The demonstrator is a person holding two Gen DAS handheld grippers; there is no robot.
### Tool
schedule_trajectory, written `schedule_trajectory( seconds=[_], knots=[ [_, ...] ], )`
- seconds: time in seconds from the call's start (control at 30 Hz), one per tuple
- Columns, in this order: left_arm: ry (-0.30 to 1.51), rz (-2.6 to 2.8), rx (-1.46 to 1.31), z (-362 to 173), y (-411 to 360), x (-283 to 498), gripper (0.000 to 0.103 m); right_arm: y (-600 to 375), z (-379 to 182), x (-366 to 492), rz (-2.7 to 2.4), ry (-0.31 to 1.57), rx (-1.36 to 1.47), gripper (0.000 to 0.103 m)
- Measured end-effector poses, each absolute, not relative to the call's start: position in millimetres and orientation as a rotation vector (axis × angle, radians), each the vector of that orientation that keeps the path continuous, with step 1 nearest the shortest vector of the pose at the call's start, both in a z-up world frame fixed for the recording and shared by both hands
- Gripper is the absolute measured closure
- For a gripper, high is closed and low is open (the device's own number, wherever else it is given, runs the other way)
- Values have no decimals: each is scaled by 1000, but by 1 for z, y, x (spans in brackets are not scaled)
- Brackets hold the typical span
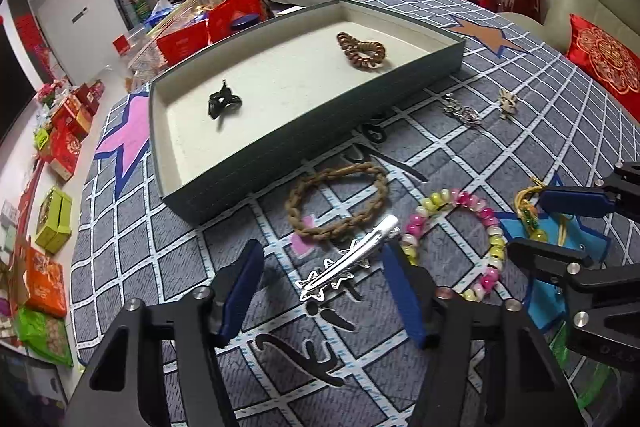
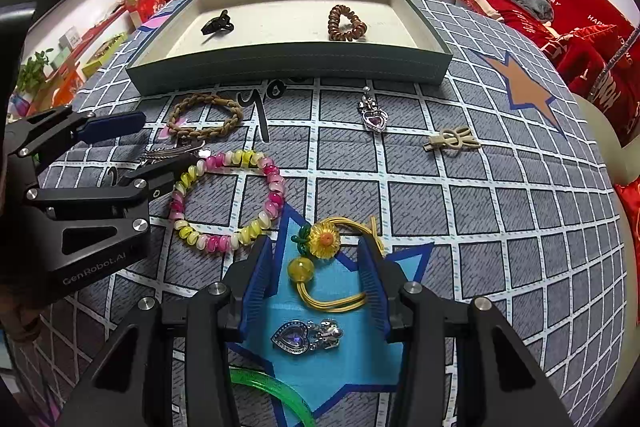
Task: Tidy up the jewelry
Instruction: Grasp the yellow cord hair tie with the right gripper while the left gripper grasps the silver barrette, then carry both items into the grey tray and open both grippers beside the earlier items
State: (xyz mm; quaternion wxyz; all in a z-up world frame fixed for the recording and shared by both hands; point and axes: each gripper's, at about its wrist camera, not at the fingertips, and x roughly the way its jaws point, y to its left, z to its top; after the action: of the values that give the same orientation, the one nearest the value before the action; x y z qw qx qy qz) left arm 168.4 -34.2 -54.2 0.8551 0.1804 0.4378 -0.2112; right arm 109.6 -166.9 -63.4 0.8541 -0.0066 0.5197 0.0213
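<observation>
I am straddling the silver star hair clip point(image 1: 347, 264) with the left gripper point(image 1: 324, 291) and the yellow sunflower hair tie point(image 2: 332, 259) with the right gripper point(image 2: 320, 279), fingers part-open and not yet gripping, both pieces lying on the patterned surface point(image 2: 480, 211), presumably bound for the tray point(image 2: 288, 69).

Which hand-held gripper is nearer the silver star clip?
Left. The left hand-held gripper straddles the silver star clip, jaws apart. The right hand-held gripper is off to the clip's right, around the yellow flower tie.
</observation>
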Motion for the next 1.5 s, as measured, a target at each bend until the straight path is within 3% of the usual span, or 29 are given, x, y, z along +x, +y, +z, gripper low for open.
schedule_trajectory(
  seconds=[0.07,0.13,0.23,0.37,0.8,1.5],
  knots=[
    [925,-466,377,-55,-36,167,41,-166,-63,109,44,1093,-16,60],
    [930,-489,376,-54,-38,163,61,-165,-62,109,45,1094,-19,66],
    [928,-491,376,-54,-38,159,64,-164,-62,110,48,1095,-22,79],
    [950,-490,299,-51,-29,160,69,-164,-62,107,44,1087,-21,89],
    [986,-458,120,-44,0,161,72,-180,-38,101,52,1014,58,89],
    [894,-440,30,1,10,178,72,-198,10,118,80,886,139,89]
  ],
)
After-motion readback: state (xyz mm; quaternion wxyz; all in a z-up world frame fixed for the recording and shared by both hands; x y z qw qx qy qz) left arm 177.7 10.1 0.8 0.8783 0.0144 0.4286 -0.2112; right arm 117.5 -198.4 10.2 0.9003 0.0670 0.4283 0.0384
